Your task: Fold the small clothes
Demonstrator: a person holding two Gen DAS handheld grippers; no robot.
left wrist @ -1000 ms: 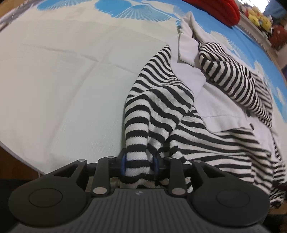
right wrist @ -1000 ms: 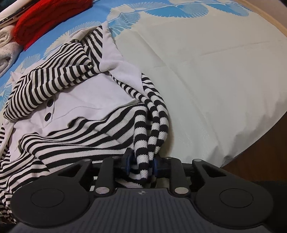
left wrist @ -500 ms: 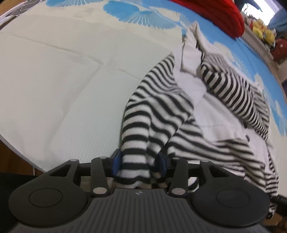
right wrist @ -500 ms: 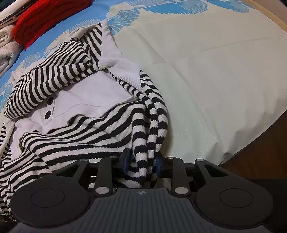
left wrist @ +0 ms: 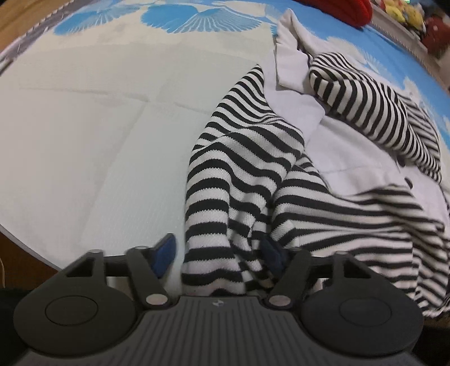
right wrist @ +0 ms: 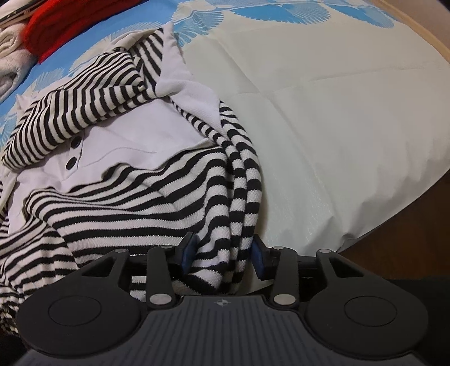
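A black-and-white striped knit top with a white collar and placket lies crumpled on the bed. In the left wrist view the top (left wrist: 253, 157) has its near corner lying between the spread jaws of my left gripper (left wrist: 219, 256), which is open; the cloth rests loose there. In the right wrist view the top (right wrist: 146, 180) has its other near corner, rolled into a rope, lying between the jaws of my right gripper (right wrist: 223, 253), also open. Two black buttons (right wrist: 71, 153) show on the white placket.
The bed sheet (left wrist: 98, 126) is pale with a blue shell print at the far side. A red garment (right wrist: 70, 22) and a white towel (right wrist: 11, 50) lie at the far edge. The sheet's near edge (right wrist: 365, 231) drops to wooden floor. Soft toys (left wrist: 405, 12) stand beyond.
Both grippers have opened and let go of the striped top's near corners, which were pinched a second ago. The cloth now lies slack between the jaws.
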